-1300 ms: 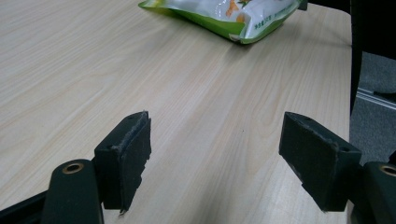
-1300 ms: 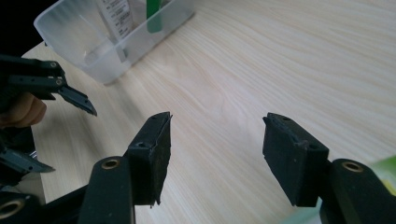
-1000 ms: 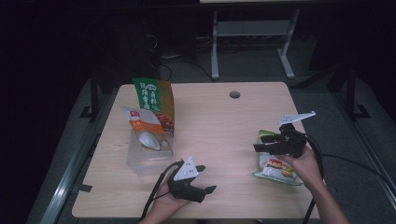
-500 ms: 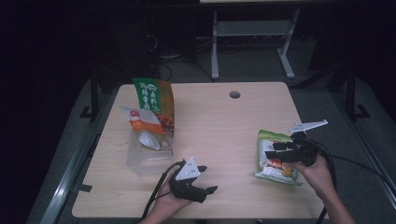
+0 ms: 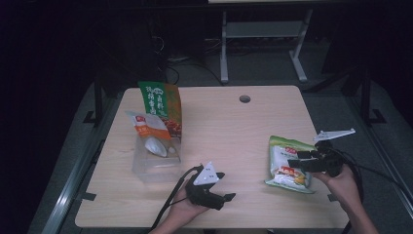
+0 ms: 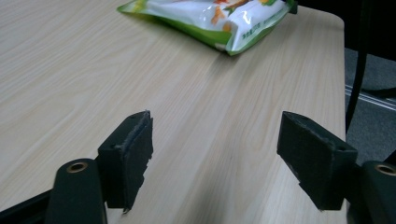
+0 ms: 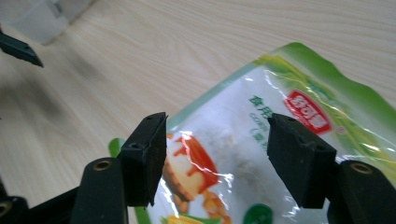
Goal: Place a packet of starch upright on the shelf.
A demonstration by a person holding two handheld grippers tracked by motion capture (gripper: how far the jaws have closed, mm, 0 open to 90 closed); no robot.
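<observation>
A green-and-white snack bag (image 5: 285, 163) lies flat near the table's right edge. My right gripper (image 5: 298, 161) hovers just over its right side, pointing left. In the right gripper view the bag (image 7: 261, 154) lies below and between the jaws of the right gripper (image 7: 215, 126). Those jaws have just been opening and the pads do not press on the bag. My left gripper (image 5: 225, 186) rests at the front middle of the table, pointing right. The left gripper (image 6: 215, 126) is open over bare wood, with the bag (image 6: 210, 18) farther ahead.
A clear plastic box (image 5: 156, 165) at the left holds a tall green bag (image 5: 160, 105) and a white-and-orange bag (image 5: 148, 129). A round cable hole (image 5: 245, 99) sits near the table's far edge. The table's right edge (image 5: 327, 161) runs close to the snack bag.
My right gripper has moved right and toward the near edge, off the middle of the snack bag and a little lower. The left gripper has stayed put.
</observation>
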